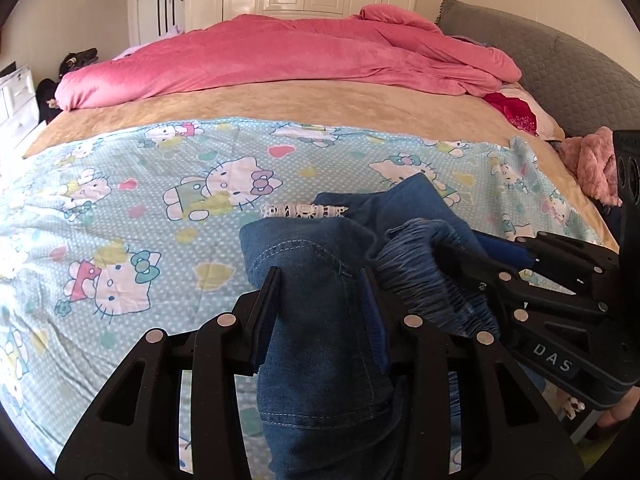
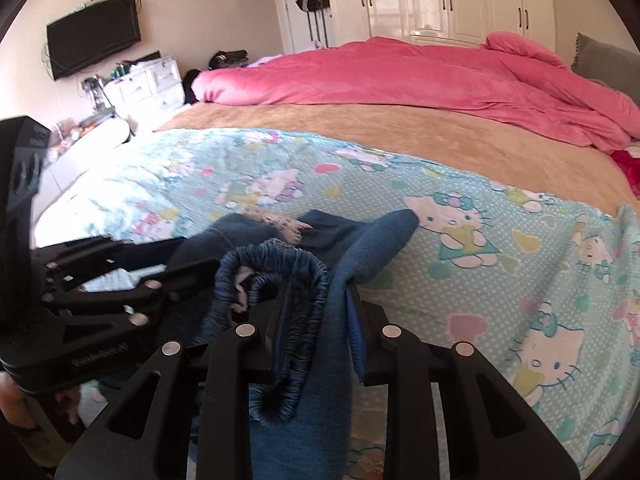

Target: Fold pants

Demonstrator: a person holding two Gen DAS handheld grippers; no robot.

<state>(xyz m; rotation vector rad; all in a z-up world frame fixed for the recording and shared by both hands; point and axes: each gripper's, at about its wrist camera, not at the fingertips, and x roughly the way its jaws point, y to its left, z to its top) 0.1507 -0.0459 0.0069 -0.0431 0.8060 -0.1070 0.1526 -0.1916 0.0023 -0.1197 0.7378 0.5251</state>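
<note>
Denim, blue, one pair: the pants (image 1: pixel 320 344) hang bunched between my two tools above the near edge of the bed (image 1: pixel 360 104), over the cartoon-cat sheet (image 1: pixel 120 208).

Left hand-held gripper (image 1: pixel 320 284): clamped on a flat panel of denim with a stitched seam; cloth drapes down below the jaws.

Right hand-held gripper (image 2: pixel 316 300): clamped on the gathered elastic waistband (image 2: pixel 280 276) plus a smooth fold beside it. In the left view it sits close at my right, nearly touching the other tool.

Lace trim (image 1: pixel 304 211): a pale strip peeking from the heap behind the jaws; whether it belongs to the pants I cannot tell.

Also present: pink duvet (image 1: pixel 280 56) at the far side, tan blanket (image 1: pixel 280 108) between it and the sheet, grey headboard (image 1: pixel 560 64).

Risks, as I judge them:
- Right grip holds several layers at once; on spreading, the waistband may slip out and leave only the fold.
- Both tools are so near each other that they could knock together as I pull them apart.
- The legs are hidden below view, so I cannot tell if they are twisted; laying down blind may trap a twist in the fold.
- Loose lace could snag in a jaw.
</note>
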